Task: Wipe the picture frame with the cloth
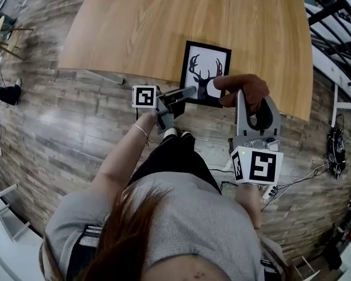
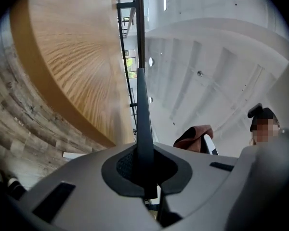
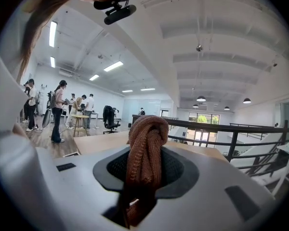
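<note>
A black picture frame [image 1: 206, 63] with a deer silhouette lies at the wooden table's near edge. My left gripper [image 1: 190, 91] reaches in from the left and is shut on the frame's lower left corner. In the left gripper view the frame [image 2: 141, 109] shows edge-on as a thin dark blade between the jaws, and the left gripper [image 2: 144, 179] is rolled onto its side. My right gripper [image 1: 238, 95] is shut on a bunched brown cloth [image 1: 245, 85], which sits over the frame's lower right corner. The cloth [image 3: 145, 148] hides the right gripper's [image 3: 144, 182] jaws, and it also shows in the left gripper view [image 2: 192, 137].
The table [image 1: 164, 22] stretches away beyond the frame. The person's shoes [image 1: 178, 134] stand on the plank floor just below the table edge. Cables and a power strip [image 1: 272, 192] lie at the right. Railings [image 1: 333, 16] run along the right side. Several people [image 3: 58, 109] stand far off.
</note>
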The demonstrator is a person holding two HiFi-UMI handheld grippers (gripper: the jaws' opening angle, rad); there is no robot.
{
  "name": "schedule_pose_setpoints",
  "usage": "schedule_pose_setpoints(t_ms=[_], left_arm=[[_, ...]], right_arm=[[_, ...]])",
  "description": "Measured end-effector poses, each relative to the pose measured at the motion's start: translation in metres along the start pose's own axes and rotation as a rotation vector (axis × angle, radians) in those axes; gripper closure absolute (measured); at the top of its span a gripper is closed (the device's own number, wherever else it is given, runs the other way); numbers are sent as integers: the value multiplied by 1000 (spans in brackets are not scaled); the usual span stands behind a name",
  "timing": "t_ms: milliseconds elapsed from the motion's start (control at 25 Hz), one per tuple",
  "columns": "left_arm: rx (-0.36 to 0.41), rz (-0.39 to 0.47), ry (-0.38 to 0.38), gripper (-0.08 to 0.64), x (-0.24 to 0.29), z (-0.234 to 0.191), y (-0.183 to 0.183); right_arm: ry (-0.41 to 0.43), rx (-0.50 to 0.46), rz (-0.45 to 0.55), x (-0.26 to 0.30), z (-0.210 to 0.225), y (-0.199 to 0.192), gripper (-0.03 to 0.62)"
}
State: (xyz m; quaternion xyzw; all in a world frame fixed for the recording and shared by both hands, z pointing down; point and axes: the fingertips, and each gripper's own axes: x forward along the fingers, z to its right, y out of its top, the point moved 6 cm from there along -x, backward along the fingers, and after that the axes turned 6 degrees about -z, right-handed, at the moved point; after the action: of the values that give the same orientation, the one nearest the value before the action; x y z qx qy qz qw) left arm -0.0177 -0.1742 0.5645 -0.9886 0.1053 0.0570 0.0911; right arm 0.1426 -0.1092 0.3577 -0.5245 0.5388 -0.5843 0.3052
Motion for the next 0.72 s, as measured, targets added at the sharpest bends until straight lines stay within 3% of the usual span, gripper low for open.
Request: schedule_pose_setpoints(t_ms=[400, 720], left_arm=[[-112, -31, 2, 543, -3, -34, 10], [-136, -60, 22, 543, -5, -46, 17]], right_arm=[[19, 14, -25, 17, 2, -6, 459], [33, 36, -58, 30, 3, -12, 459]])
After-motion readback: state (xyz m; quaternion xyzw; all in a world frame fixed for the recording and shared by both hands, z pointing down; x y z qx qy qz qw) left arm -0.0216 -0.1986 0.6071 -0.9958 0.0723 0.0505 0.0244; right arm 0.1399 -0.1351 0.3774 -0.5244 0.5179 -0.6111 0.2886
